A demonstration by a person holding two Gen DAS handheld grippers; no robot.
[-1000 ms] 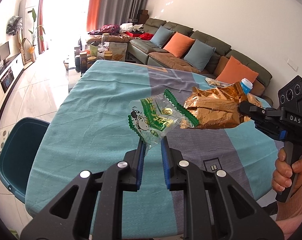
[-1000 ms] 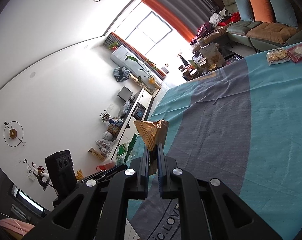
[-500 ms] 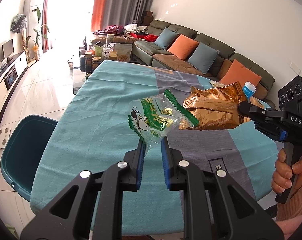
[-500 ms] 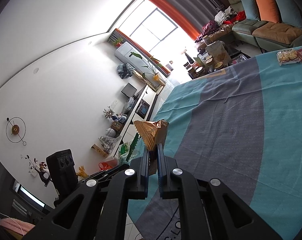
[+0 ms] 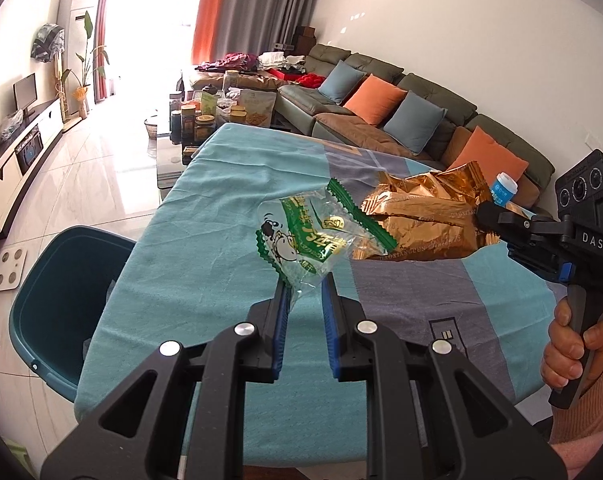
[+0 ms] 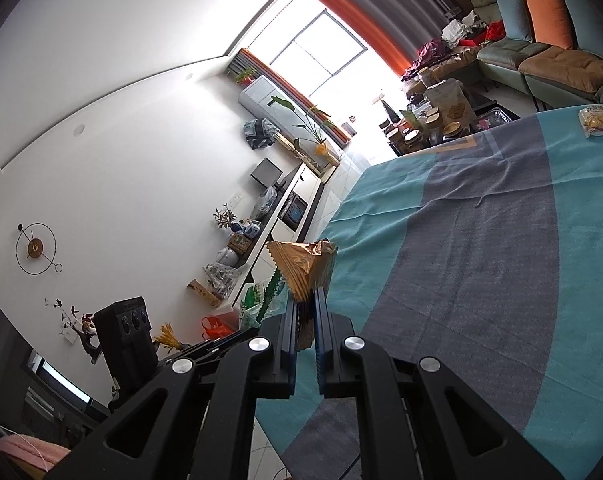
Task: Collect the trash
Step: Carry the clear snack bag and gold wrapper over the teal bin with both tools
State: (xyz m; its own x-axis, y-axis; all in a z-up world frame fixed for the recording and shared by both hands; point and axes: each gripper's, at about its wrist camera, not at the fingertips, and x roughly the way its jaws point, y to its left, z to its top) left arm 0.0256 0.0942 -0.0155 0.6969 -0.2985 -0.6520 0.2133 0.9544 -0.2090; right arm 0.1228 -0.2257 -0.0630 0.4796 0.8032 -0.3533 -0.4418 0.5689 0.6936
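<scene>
Two wrappers are being carried above the tabletop (image 5: 229, 184), a green wrapper (image 5: 301, 236) being grasped by the left hand-held gripper (image 5: 304, 296) and a gold bag (image 5: 421, 220) by the right hand-held gripper (image 6: 304, 304), and a swing toward the bin (image 5: 57, 296) beside the tabletop is probably being called for next.

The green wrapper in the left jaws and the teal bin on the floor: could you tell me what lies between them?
Only the teal tablecloth and its edge lie between the green wrapper and the teal bin, seen in the left wrist view.

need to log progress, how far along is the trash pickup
Done: both wrappers are lifted off the table. In hand: left gripper holds the green wrapper, right gripper the gold bag. Left: dropping them, probably in the teal bin, and a snack packet remains on the table.
</scene>
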